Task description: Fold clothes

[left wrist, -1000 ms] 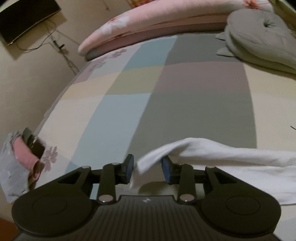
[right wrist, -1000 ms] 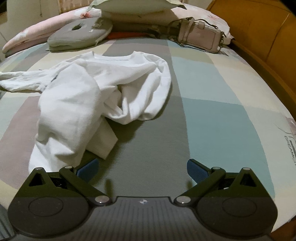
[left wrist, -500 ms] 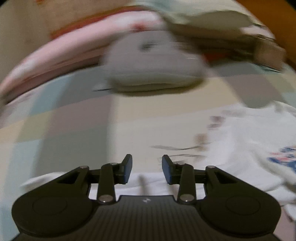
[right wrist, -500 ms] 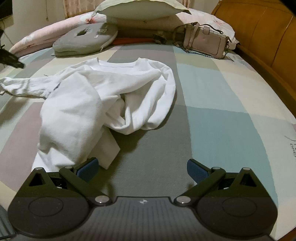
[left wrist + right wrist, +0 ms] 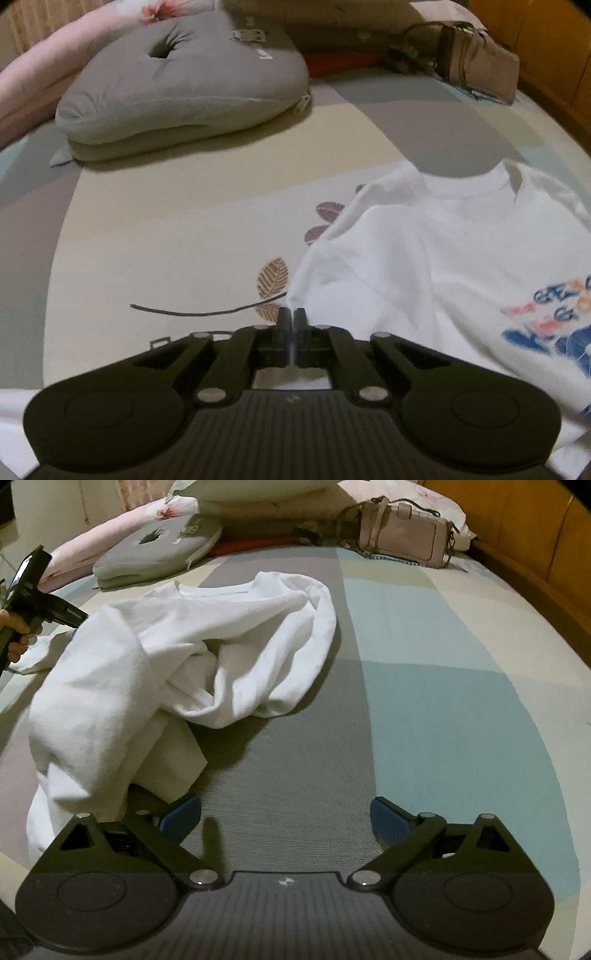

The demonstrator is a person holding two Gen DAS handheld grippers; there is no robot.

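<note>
Patchwork bed (image 5: 461, 672) fills both views, with a grey cushion (image 5: 177, 85) and a handbag (image 5: 402, 535) along the top of the frame. On it lies the shirt (image 5: 155, 672), white, crumpled, bunched across the left half of the right wrist view; in the left wrist view its neckline sits at upper right and a print at the right edge. The step in hand looks like spreading it flat before any fold. To do that well, the pinched edge should be drawn outward and kept low, while the other side is anchored, so the cloth slides rather than bunches. Left gripper (image 5: 291, 317) is closed, its jaws together on a pinch of the shirt's edge near the shoulder. Right gripper (image 5: 286, 814) stands wide open over bare bedsheet, holding nothing; its left finger is just beside the shirt's lower edge.
</note>
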